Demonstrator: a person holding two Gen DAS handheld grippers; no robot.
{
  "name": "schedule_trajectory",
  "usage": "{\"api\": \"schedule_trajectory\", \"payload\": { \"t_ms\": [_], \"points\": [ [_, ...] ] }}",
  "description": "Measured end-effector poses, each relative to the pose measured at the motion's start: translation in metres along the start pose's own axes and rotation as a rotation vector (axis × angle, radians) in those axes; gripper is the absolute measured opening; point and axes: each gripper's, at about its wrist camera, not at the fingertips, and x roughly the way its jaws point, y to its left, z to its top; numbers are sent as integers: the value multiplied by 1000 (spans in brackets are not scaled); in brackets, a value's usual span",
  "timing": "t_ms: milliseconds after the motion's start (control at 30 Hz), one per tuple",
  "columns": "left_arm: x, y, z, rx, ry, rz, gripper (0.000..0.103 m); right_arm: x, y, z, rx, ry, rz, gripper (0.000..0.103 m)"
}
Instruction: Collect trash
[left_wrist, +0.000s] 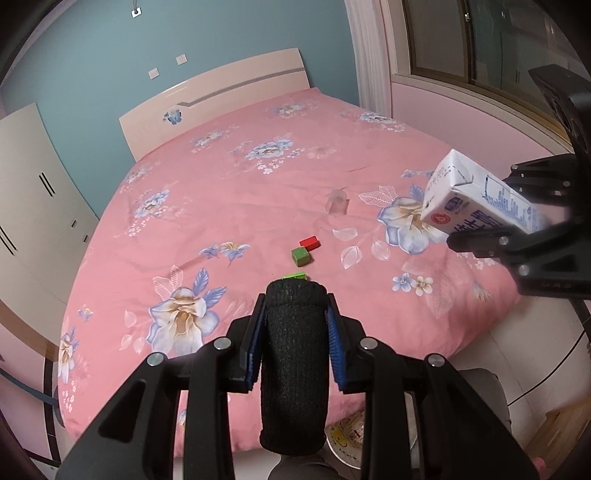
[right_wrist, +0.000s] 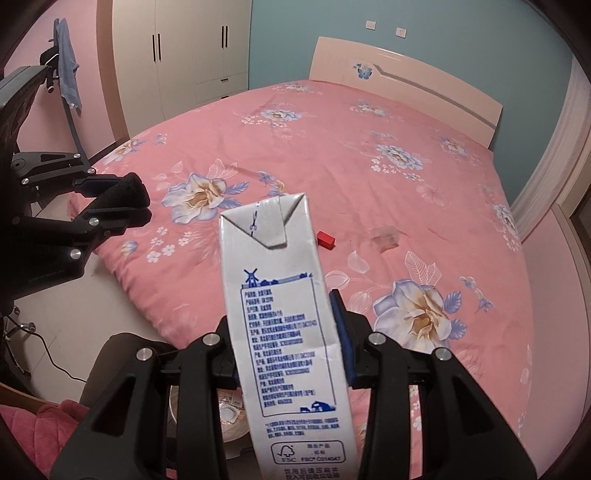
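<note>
1. Two grippers are loaded above the near edge of the bed. The left gripper is closed tight on a black fabric roll, and the right gripper is closed around the middle of a white milk carton, so its jaws stand part open at the width of the box.
2. Judging by its look, the carton is light and probably empty. Its thin card walls can dent, so a hold on the flat sides near the middle seems right, with gentle pressure.
3. The roll looks soft and a little springy. I think it will not slip, but it can bend when pressed.
4. Only the left wrist view shows the green block beside the red block and another green piece just behind the roll.
5. Only the right wrist view shows the printed back of the carton. Both views show a clear wrapper in the middle of the bed, and a bin on the floor under the grippers.
</note>
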Motion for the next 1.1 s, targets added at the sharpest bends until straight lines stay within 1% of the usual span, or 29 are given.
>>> {"api": "schedule_trajectory", "payload": {
  "t_ms": [200, 433, 733, 1100],
  "points": [
    [-13, -3, -13, 5, -9, 13, 33, -8, 13, -11, 1, -4, 6, 39],
    [-13, -4, -30, 2, 9, 9, 33, -4, 26, -26, 0, 15, 16, 39],
    [1, -6, -55, -2, 49, 1, 33, 14, 40, -46, 9, 58, 39, 39],
    [26, -13, -95, -10, 118, -24, 33, 45, 61, -78, 7, 125, 77, 39]
  ]
}}
